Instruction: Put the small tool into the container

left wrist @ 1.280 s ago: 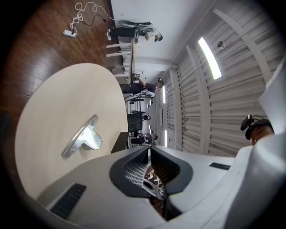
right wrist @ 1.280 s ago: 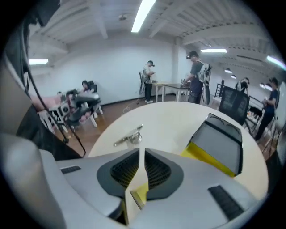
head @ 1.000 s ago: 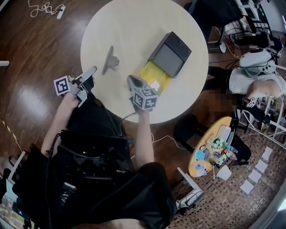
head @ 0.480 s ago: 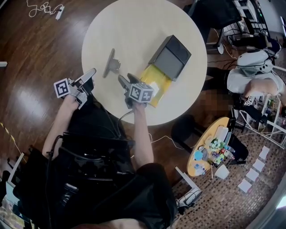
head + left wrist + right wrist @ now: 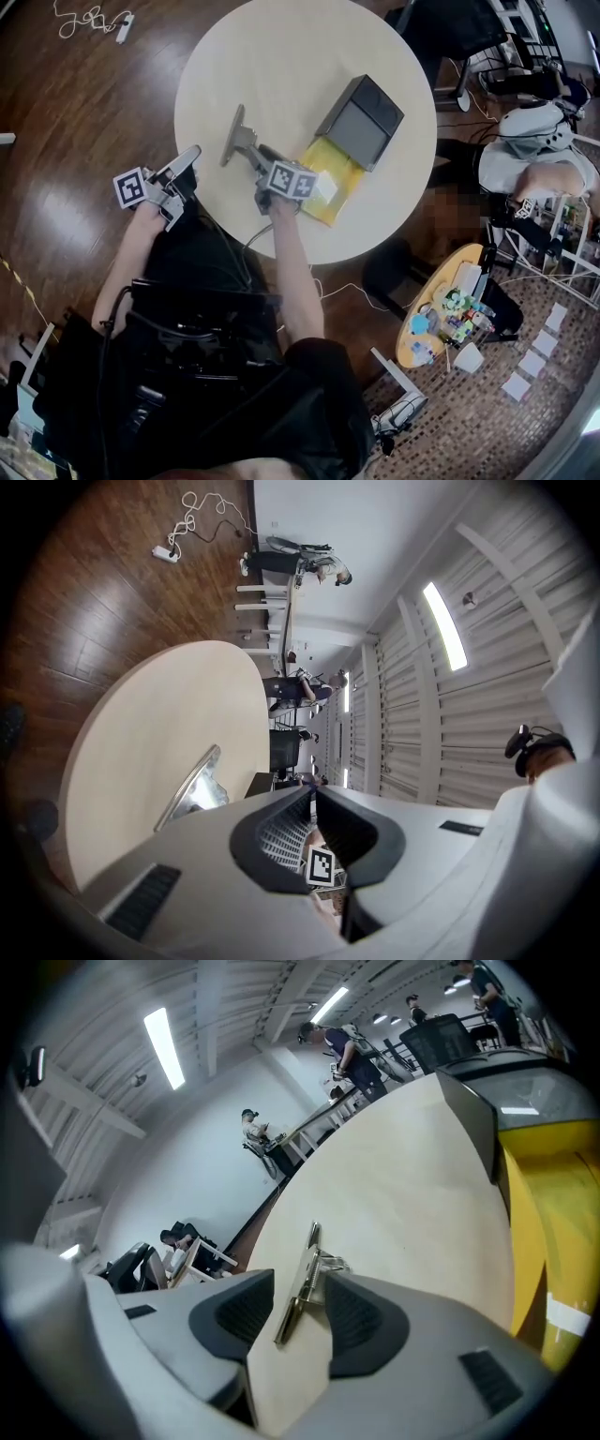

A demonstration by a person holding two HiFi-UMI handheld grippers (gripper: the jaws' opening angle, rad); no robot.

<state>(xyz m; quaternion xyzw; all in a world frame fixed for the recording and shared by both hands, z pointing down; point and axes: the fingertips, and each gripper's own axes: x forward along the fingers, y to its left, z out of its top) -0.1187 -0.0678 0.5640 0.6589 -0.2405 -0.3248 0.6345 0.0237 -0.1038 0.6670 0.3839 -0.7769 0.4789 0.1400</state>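
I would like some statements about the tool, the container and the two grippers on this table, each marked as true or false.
1. The metal tool lies on the round table, outside the container. True.
2. The right gripper is shut on the metal tool. False: its jaws have just opened wide. They stand apart with the tool's end between them, and the pads are not pressing on it.
3. The left gripper has its jaws together with nothing between them. True.
4. The left gripper hovers over the container. False: it is at the table's edge, on the other side of the tool from the container.
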